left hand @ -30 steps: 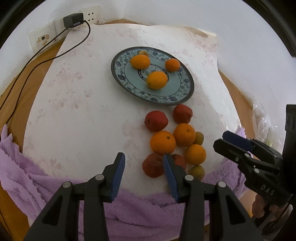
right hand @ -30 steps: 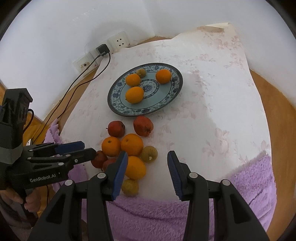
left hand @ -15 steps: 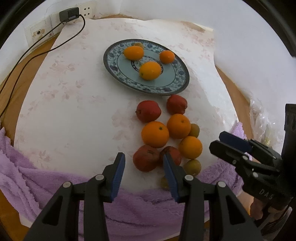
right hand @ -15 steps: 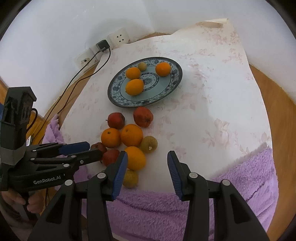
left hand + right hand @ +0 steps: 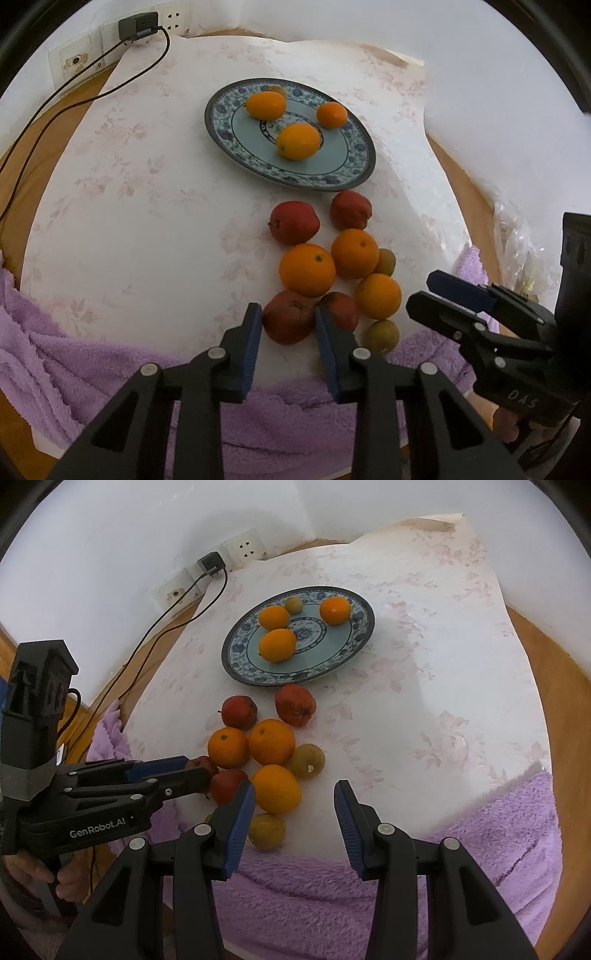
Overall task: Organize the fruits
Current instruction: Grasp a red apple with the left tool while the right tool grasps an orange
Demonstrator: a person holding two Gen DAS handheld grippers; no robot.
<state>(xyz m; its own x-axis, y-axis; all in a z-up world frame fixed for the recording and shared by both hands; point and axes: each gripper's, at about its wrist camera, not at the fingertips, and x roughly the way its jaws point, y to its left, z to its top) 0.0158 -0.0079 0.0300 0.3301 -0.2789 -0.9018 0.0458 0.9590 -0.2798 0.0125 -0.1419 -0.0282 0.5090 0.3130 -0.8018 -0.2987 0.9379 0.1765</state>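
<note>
A big white tablecloth (image 5: 424,686) with faint pink flowers covers the table; a fluffy purple towel (image 5: 369,886) lies along its near edge, partly under the cloth. On the cloth sits a blue patterned plate (image 5: 343,171); it holds three oranges and one small yellow-green fruit (image 5: 293,604) at the back; the middle orange on the plate (image 5: 298,141) is nearest the pile. Just in front of the plate is a pile of loose fruit; two red apples lie closest to the plate, then oranges touching each other, then more red fruit and small greenish ones near the towel. The left gripper (image 5: 289,325) has its two blue fingers spread, one on each side of a dark red apple (image 5: 288,317); I cannot tell if they touch it. The right gripper (image 5: 293,825) is wide apart with nothing between its fingers; its left finger is just beside an orange (image 5: 277,789) and a yellowish fruit (image 5: 266,831). A black charger (image 5: 137,25) is plugged into a wall socket (image 5: 245,548); its cord trails off to the left.
</note>
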